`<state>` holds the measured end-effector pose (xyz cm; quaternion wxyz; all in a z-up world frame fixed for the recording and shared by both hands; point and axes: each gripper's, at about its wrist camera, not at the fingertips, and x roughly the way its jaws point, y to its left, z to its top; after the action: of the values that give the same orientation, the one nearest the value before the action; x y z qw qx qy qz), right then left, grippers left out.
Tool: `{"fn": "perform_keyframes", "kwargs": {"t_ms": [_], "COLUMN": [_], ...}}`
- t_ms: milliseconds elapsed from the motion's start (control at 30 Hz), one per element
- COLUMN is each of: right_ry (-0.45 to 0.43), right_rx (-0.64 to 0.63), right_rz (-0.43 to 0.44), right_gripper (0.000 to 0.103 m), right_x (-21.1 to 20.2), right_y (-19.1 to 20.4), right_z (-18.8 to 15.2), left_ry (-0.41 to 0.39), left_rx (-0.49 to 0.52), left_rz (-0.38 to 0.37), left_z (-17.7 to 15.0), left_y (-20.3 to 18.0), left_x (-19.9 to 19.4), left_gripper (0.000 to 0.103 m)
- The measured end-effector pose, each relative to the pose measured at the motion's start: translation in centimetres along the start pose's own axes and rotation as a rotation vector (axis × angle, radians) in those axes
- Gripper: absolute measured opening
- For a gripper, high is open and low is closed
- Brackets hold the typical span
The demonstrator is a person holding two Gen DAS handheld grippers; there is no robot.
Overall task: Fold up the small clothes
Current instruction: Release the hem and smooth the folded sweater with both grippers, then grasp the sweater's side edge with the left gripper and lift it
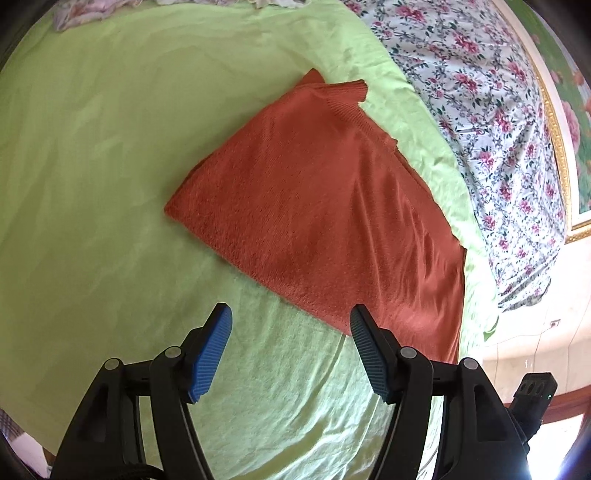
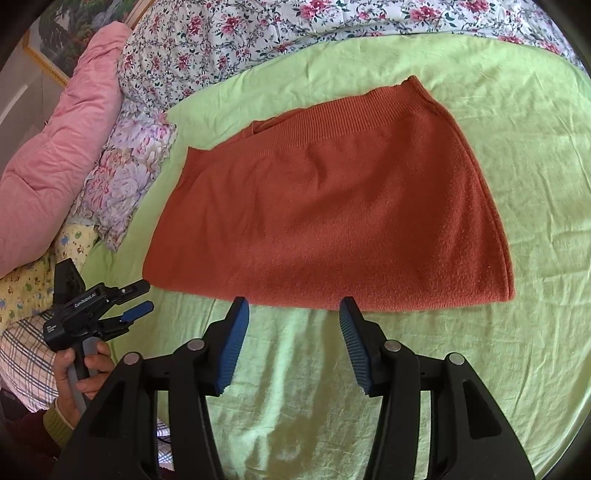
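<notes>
A rust-orange knitted garment (image 1: 325, 206) lies folded flat on the light green sheet (image 1: 110, 184). My left gripper (image 1: 291, 314) is open just short of its near edge, with only sheet between the blue pads. In the right wrist view the same garment (image 2: 332, 206) shows its ribbed band at the far side. My right gripper (image 2: 295, 304) is open too, tips at the garment's near fold and nothing between them. The left gripper (image 2: 138, 301) also appears at the left of that view, open, held by a hand (image 2: 86, 369).
A floral quilt (image 2: 258, 33) lies bunched along the far side of the bed. A pink duvet (image 2: 48, 147) and a flowered pillow (image 2: 125, 166) sit to the left. A framed picture (image 1: 569, 122) hangs beyond the quilt. Wide green sheet (image 2: 535, 184) surrounds the garment.
</notes>
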<state>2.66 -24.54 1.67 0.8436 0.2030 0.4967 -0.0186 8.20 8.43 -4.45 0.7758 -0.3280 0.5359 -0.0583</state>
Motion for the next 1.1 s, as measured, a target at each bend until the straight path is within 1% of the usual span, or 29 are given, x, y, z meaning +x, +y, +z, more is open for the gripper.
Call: {"fn": "perform_keyframes", "kwargs": {"t_ms": [167, 233, 333, 533, 600, 733, 800, 833, 900, 933, 967, 1033, 1100], "right_ry": [0.025, 0.031, 0.046, 0.078, 0.087, 0.097, 0.095, 0.092, 0.082, 0.074, 0.068, 0.053, 0.031], "right_rx": [0.006, 0.001, 0.002, -0.006, -0.006, -0.02, -0.023, -0.021, -0.014, -0.012, -0.011, -0.008, -0.001], "right_rz": [0.001, 0.0, 0.003, 0.021, 0.026, 0.037, 0.04, 0.043, 0.048, 0.052, 0.053, 0.052, 0.055], "right_gripper": [0.053, 0.053, 0.054, 0.054, 0.054, 0.054, 0.054, 0.054, 0.054, 0.054, 0.054, 0.054, 0.054], "right_x": [0.6, 0.8, 1.2, 2.0, 2.4, 2.8, 2.8, 2.8, 2.8, 2.7, 2.7, 2.5, 2.2], "right_y": [-0.7, -0.9, -1.2, -1.5, -1.6, -1.6, -1.7, -1.8, -2.2, -2.4, -2.6, -3.0, -3.6], "right_z": [0.1, 0.2, 0.3, 0.7, 0.8, 1.3, 1.7, 2.0, 2.5, 2.9, 3.2, 3.8, 4.4], "left_ry": [0.01, 0.018, 0.009, -0.061, -0.089, -0.152, -0.178, -0.19, -0.184, -0.177, -0.17, -0.185, -0.201], "left_rx": [-0.026, -0.037, -0.071, -0.135, -0.157, -0.177, -0.169, -0.147, -0.085, -0.065, -0.049, -0.002, 0.076], "left_rz": [0.001, 0.001, 0.01, 0.007, 0.004, 0.02, 0.04, 0.059, 0.101, 0.102, 0.088, 0.107, 0.114], "left_z": [0.1, 0.4, 1.3, 3.6, 4.3, 6.0, 6.7, 7.1, 7.6, 7.6, 7.8, 7.7, 7.4], "left_y": [0.3, 0.5, 1.1, 2.0, 2.1, 2.2, 2.1, 1.6, 0.7, 0.3, -0.1, -1.5, -3.7], "left_x": [1.1, 1.6, 2.6, 3.8, 3.9, 4.4, 4.4, 4.6, 5.0, 5.2, 5.3, 4.9, 4.3], "left_gripper": [0.068, 0.071, 0.071, 0.075, 0.077, 0.078, 0.075, 0.071, 0.037, 0.027, 0.017, 0.016, 0.014]}}
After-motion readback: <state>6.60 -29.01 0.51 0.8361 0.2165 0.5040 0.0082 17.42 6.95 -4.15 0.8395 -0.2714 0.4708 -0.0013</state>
